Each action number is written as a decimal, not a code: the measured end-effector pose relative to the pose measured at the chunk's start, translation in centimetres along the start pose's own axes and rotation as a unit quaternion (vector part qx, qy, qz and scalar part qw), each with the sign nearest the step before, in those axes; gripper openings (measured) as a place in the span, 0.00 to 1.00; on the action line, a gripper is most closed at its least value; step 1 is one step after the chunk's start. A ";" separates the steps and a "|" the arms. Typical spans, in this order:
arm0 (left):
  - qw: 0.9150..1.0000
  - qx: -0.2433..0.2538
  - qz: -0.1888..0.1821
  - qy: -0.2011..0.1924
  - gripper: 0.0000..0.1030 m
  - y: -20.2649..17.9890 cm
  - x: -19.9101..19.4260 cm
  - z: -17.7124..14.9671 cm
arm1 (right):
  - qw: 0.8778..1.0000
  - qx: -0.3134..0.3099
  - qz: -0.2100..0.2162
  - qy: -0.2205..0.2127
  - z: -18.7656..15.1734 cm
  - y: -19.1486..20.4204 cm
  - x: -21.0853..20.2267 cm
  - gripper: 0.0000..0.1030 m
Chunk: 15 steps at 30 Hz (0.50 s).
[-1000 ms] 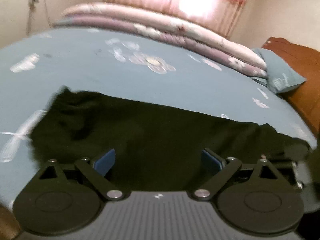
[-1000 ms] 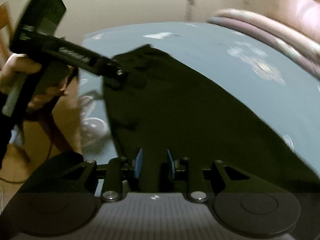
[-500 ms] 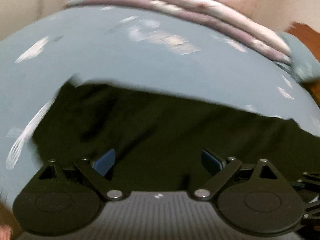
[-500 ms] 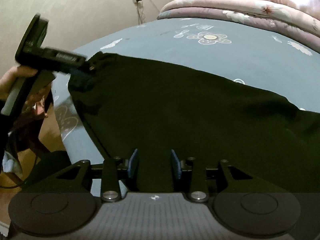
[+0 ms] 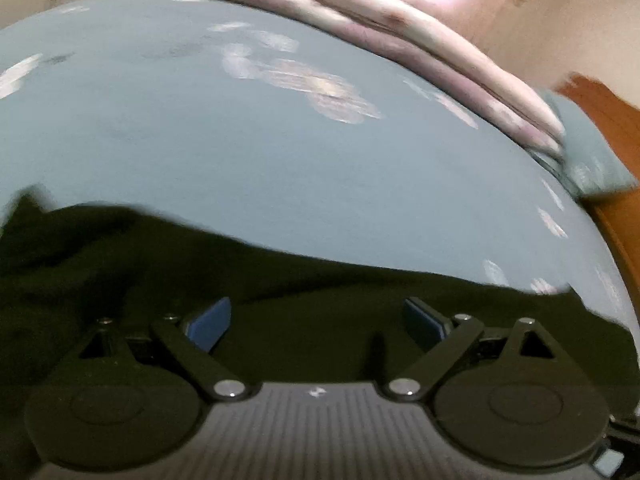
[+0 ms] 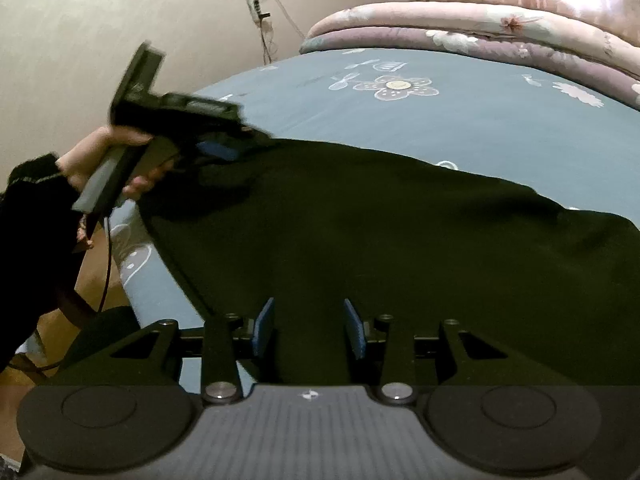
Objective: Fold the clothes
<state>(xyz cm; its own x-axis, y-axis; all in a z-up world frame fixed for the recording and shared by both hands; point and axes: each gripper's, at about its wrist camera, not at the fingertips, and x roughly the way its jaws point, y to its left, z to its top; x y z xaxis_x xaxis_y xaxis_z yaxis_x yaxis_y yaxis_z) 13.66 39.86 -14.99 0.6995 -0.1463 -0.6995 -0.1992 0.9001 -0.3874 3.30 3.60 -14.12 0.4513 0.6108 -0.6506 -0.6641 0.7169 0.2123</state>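
Observation:
A black garment (image 5: 280,320) (image 6: 380,220) lies spread on a blue flowered bedsheet (image 5: 240,140) (image 6: 480,120). My left gripper (image 5: 318,320) hovers low over the cloth with its blue pads wide apart and nothing pinched. The right wrist view shows that left gripper (image 6: 224,150) in a person's hand (image 6: 108,148), at the garment's far left corner. My right gripper (image 6: 309,330) is at the garment's near edge. Its jaws are opening, and black cloth lies between the pads without being pressed.
A folded pink and mauve quilt (image 5: 400,28) (image 6: 480,28) lies along the far side of the bed. A blue pillow (image 5: 592,160) and a wooden headboard (image 5: 612,120) stand at the right. The bed's left edge drops to a wooden floor (image 6: 100,292).
The right gripper's pads have spread apart over the cloth. The left gripper has swung right and lower, to the garment's far corner; the right wrist view has rolled level.

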 end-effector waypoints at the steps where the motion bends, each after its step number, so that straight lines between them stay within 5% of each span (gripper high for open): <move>1: 1.000 -0.013 0.008 -0.002 0.90 0.7 -0.5 -0.1 | 1.000 0.003 0.000 -0.002 0.0 -0.2 -0.1 0.43; 6: 0.994 -0.039 0.098 0.007 0.90 0.9 -1.7 0.7 | 1.000 0.012 0.001 -0.012 0.1 -0.9 -0.7 0.44; 11: 0.999 0.034 -0.013 0.017 0.90 -4.8 -0.5 1.4 | 1.000 0.013 -0.001 -0.022 0.2 -1.1 -1.2 0.48; 15: 0.995 0.027 -0.089 0.042 0.91 -6.9 3.4 2.0 | 1.000 0.010 -0.004 -0.020 0.2 -1.1 -1.2 0.48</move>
<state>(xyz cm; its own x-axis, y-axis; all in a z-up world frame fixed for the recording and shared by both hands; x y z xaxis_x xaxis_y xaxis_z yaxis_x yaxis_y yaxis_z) 18.79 33.96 -13.46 0.6604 -0.3367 -0.6712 -0.0392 0.8772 -0.4786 3.67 2.17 -13.43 0.4794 0.6180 -0.6231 -0.6488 0.7277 0.2225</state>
